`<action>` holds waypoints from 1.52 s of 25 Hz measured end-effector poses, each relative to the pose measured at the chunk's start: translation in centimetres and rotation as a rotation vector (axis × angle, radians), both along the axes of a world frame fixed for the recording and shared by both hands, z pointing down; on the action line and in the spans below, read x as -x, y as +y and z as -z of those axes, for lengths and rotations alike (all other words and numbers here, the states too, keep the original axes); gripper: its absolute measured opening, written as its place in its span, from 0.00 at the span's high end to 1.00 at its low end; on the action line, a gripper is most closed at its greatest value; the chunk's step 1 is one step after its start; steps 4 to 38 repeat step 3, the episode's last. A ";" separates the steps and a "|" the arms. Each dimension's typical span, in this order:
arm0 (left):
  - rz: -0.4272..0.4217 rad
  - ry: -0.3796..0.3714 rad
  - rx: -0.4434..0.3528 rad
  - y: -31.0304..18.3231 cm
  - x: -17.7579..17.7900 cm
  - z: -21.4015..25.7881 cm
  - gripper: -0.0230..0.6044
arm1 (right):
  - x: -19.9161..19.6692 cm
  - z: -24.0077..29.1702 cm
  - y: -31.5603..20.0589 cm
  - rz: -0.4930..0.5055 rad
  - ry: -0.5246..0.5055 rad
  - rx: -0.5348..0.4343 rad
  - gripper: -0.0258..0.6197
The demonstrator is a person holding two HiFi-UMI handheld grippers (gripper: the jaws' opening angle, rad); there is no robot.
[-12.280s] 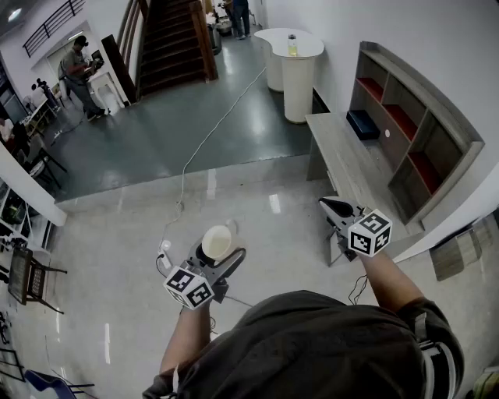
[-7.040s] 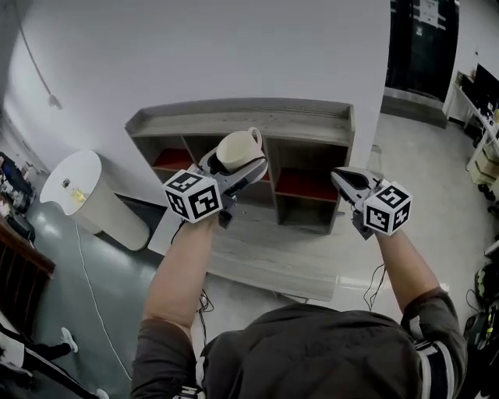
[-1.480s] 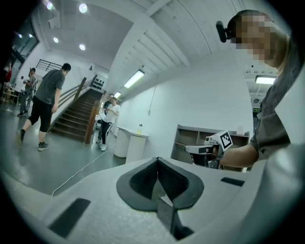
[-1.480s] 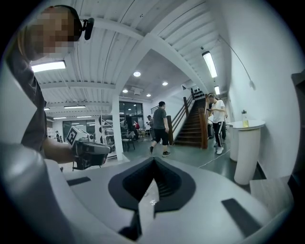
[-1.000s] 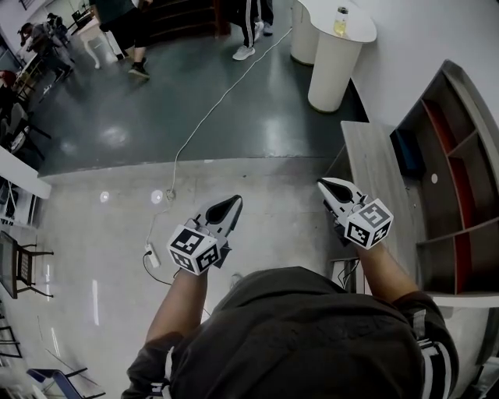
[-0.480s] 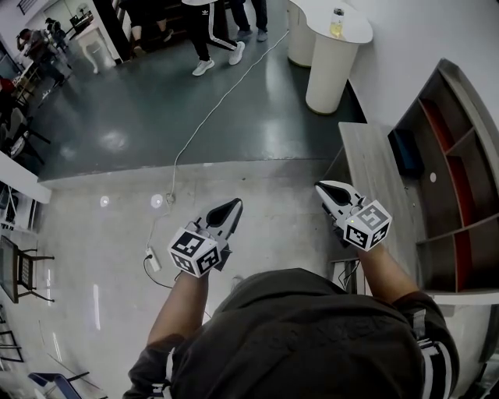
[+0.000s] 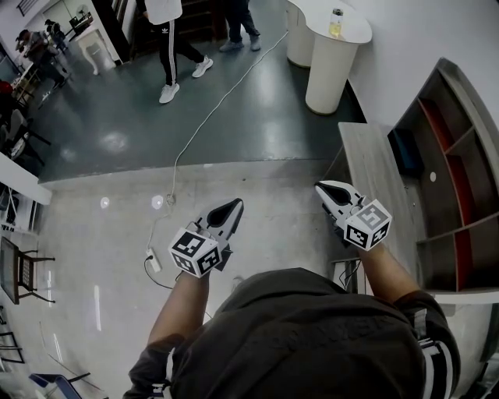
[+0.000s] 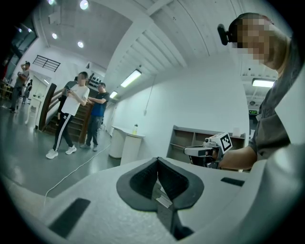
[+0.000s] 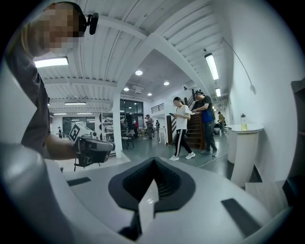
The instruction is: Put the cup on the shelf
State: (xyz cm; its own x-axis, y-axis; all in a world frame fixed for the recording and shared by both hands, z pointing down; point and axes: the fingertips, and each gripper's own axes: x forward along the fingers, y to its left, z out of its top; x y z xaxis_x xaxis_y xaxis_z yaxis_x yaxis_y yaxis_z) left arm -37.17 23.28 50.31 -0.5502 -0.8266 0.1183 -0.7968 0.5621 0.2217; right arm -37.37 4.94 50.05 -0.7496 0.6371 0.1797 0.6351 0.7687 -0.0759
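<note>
No cup shows in any view. In the head view my left gripper (image 7: 231,205) is shut and empty, held over the pale floor. My right gripper (image 7: 324,188) is also shut and empty, close to the near end of the grey table (image 7: 366,160). The grey shelf (image 7: 456,132) with red-backed compartments stands on that table at the right; a dark blue box (image 7: 402,150) lies in one compartment. The left gripper view shows its jaws (image 8: 157,161) closed, with the right gripper (image 8: 198,151) and the shelf (image 8: 188,138) beyond. In the right gripper view the jaws (image 9: 153,161) are closed too.
A white rounded counter (image 7: 331,54) with a bottle (image 7: 336,22) stands beyond the table. A cable (image 7: 204,125) runs over the dark floor to a power strip (image 7: 152,261). People (image 7: 175,47) walk near the stairs at the top. Chairs (image 7: 15,269) stand at the left.
The person in black trousers with white stripes has walked left across the dark floor. Both grippers have stayed almost still, shut and empty.
</note>
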 end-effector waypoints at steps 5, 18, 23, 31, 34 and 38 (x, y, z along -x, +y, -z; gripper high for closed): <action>0.000 0.000 -0.002 0.0 -0.1 0.0 0.95 | -0.1 0.1 0.0 0.005 -0.004 -0.003 0.98; 0.000 0.000 -0.002 0.0 -0.1 0.0 0.95 | -0.1 0.1 0.0 0.005 -0.004 -0.003 0.98; 0.000 0.000 -0.002 0.0 -0.1 0.0 0.95 | -0.1 0.1 0.0 0.005 -0.004 -0.003 0.98; 0.000 0.000 -0.002 0.0 -0.1 0.0 0.95 | -0.1 0.1 0.0 0.005 -0.004 -0.003 0.98; 0.000 0.000 -0.002 0.0 -0.1 0.0 0.95 | -0.1 0.1 0.0 0.005 -0.004 -0.003 0.98; 0.000 0.000 -0.002 0.0 -0.1 0.0 0.95 | -0.1 0.1 0.0 0.005 -0.004 -0.003 0.98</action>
